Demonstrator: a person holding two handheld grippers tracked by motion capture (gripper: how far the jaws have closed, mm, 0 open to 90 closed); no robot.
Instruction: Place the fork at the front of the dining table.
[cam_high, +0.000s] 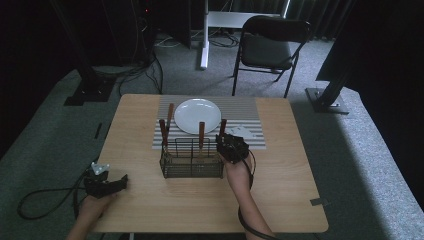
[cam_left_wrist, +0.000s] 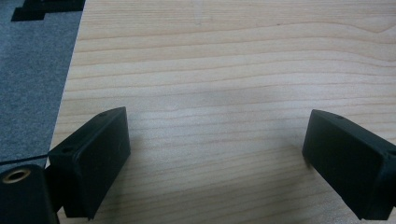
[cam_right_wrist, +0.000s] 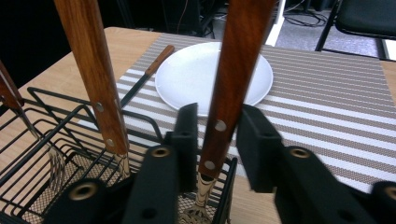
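1. High view: a wire caddy (cam_high: 192, 159) stands mid-worktop (cam_high: 280, 195), at the near edge of a striped placemat (cam_high: 240, 107) that carries a white plate (cam_high: 197, 116). Wooden utensil handles rise upright from the caddy. The right gripper (cam_high: 231, 146) is at the caddy's right end; the left gripper (cam_high: 106, 185) rests well apart, at the worktop's near left edge.

2. Left gripper view: its jaws stand wide apart over bare wood, holding nothing.

3. Right gripper view: a wooden handle (cam_right_wrist: 232, 84) stands nearly upright between the jaws, its long axis running up and slightly right. The left jaw looks to touch it and a narrow gap shows at the right, so I judge them not yet clamped. A second handle (cam_right_wrist: 95, 70) stands to the left. The right hand is clearly the nearer one.
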